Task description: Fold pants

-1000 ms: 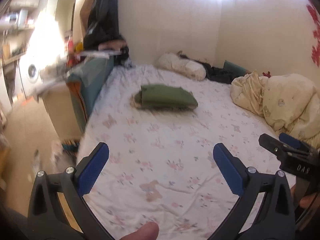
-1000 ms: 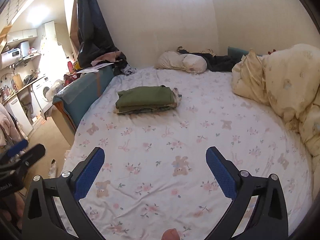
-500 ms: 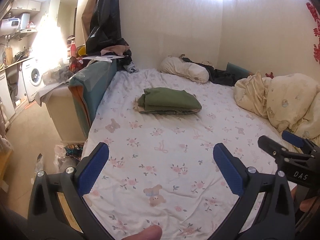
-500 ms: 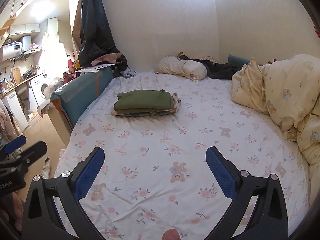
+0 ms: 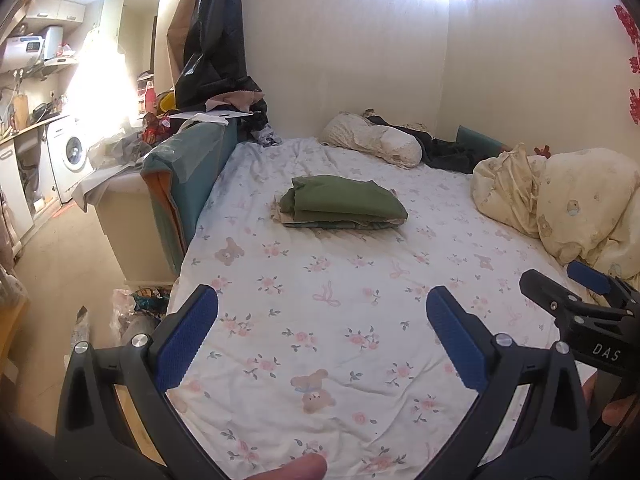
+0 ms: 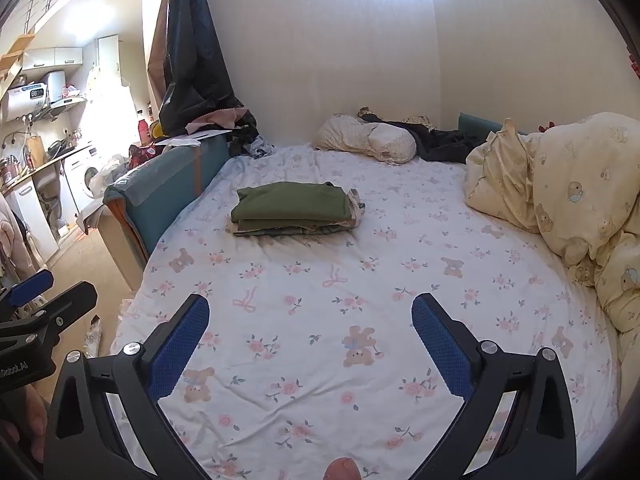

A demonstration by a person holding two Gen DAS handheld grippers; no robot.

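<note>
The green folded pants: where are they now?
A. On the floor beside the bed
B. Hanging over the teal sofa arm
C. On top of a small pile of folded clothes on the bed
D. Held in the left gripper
C. The green folded pants lie on a small pile of folded clothes on the bed, far from both open grippers, left and right.

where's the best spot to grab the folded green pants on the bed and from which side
Probably the near long edge of the green pants, coming in low from the front. Both the left gripper and right gripper are open and face that edge, where the fold layers show. They top a small stack, so pinch only the green layers.
</note>
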